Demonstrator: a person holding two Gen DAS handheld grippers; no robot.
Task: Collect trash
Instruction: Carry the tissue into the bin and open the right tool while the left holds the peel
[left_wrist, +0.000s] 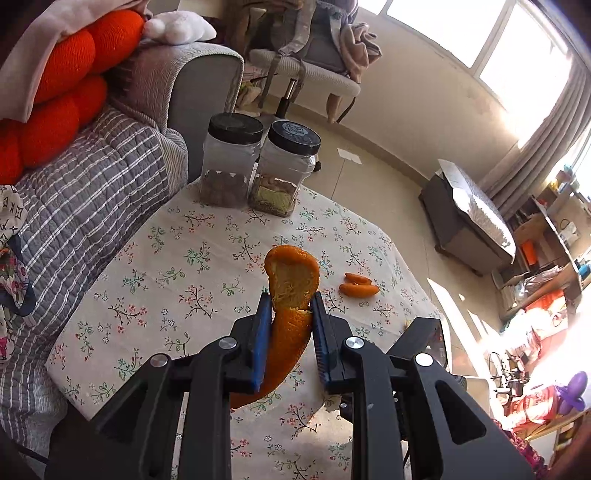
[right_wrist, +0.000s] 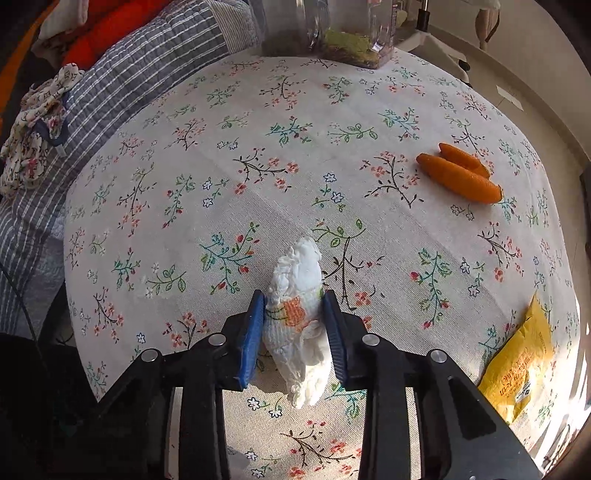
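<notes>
left gripper (left_wrist: 290, 304) raised over the floral tablecloth (left_wrist: 192, 258), clamped on orange peel (left_wrist: 291, 280) (curled). right gripper (right_wrist: 295, 302) angled down, pinching crumpled tissue (right_wrist: 299, 295)

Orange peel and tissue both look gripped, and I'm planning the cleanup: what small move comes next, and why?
Probably lift both off the tablecloth and carry them away. The left gripper is shut on the orange peel, the right gripper on the crumpled tissue; no bin shows in either view.
</notes>
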